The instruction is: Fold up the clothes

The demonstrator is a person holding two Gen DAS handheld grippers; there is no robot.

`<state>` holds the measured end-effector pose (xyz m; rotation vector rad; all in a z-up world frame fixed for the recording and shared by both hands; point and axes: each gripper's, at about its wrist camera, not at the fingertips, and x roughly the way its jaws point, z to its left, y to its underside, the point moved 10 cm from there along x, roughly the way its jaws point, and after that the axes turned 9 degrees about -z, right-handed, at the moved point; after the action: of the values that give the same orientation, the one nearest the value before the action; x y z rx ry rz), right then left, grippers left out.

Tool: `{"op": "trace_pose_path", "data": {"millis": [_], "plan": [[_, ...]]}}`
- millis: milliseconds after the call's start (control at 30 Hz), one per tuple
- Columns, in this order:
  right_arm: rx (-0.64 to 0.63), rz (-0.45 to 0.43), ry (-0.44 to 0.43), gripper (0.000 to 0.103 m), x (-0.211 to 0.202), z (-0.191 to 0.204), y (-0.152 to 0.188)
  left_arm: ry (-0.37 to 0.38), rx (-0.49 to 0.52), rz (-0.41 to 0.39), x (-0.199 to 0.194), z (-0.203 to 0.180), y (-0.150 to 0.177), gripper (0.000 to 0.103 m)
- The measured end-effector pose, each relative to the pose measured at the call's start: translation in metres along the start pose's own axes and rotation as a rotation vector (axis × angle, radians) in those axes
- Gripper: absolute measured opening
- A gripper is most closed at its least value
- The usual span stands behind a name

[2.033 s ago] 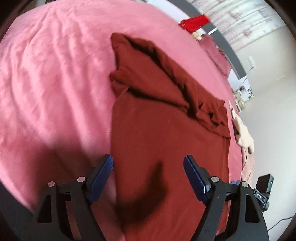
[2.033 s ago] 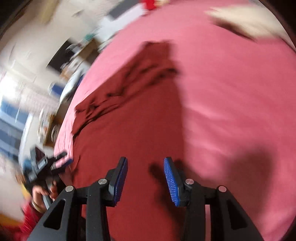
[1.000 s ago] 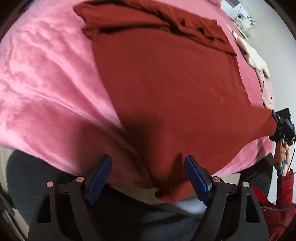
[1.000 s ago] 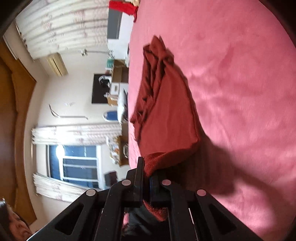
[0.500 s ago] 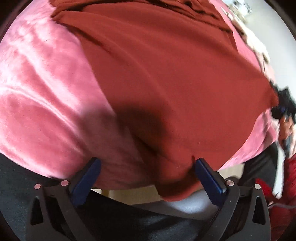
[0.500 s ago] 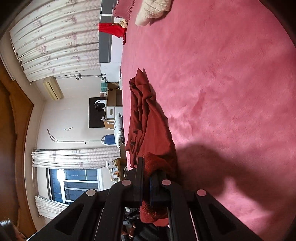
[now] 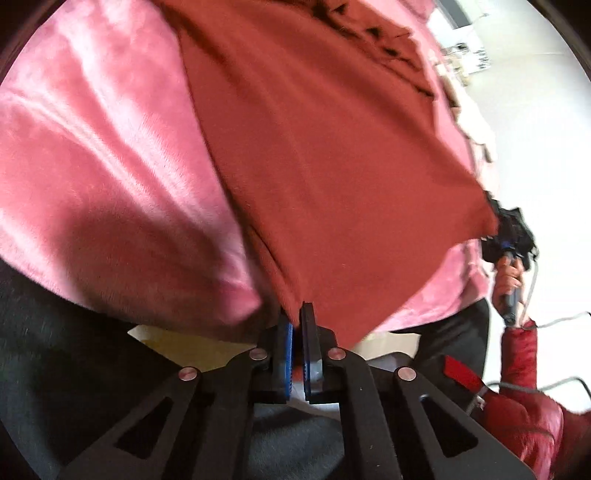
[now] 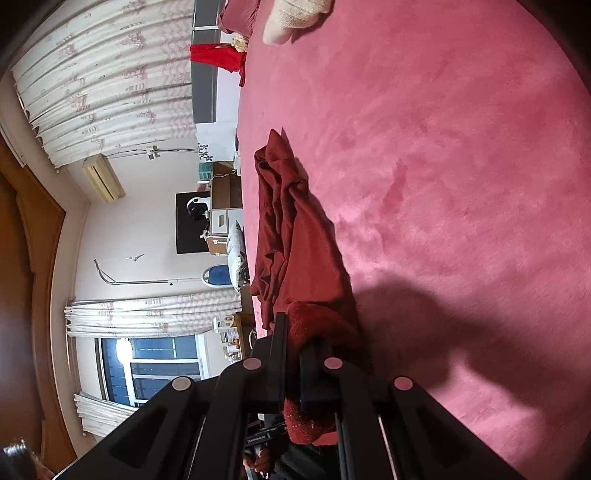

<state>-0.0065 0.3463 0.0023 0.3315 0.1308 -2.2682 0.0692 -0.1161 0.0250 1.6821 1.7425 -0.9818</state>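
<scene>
A dark red garment [image 7: 332, 155] lies spread on the pink bed cover [image 7: 96, 155], its far end bunched. My left gripper [image 7: 296, 325] is shut on the garment's near hem corner at the bed edge. My right gripper [image 8: 291, 332] is shut on the other near corner of the garment [image 8: 295, 236], with cloth bunched between its jaws. The right gripper also shows in the left wrist view [image 7: 508, 236], holding the corner at the garment's right side.
A cream garment [image 8: 295, 14] and a red cloth [image 8: 218, 57] lie at the bed's far end. Curtains [image 8: 110, 81], a window [image 8: 147, 362] and furniture stand beyond the bed. The person's dark trousers [image 7: 55, 369] are below the bed edge.
My left gripper has closed from wide open onto the garment's near hem. My right gripper stays shut on its corner and has pulled the cloth taut.
</scene>
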Motion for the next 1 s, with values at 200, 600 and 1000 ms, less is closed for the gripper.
{"op": "trace_pose_path", "data": {"millis": [200, 600, 1000], "plan": [[-0.005, -0.005, 0.009, 0.004, 0.001, 0.005, 0.0, 0.107, -0.019, -0.086, -0.015, -0.004, -0.008, 0.003], [-0.074, 0.144, 0.065, 0.004, -0.015, 0.021, 0.058, 0.533, -0.335, -0.478, -0.115, 0.005, -0.01, 0.002], [0.037, 0.274, 0.208, 0.004, -0.014, -0.036, 0.143, 0.334, -0.535, -0.366, -0.096, 0.078, 0.01, 0.002]]}}
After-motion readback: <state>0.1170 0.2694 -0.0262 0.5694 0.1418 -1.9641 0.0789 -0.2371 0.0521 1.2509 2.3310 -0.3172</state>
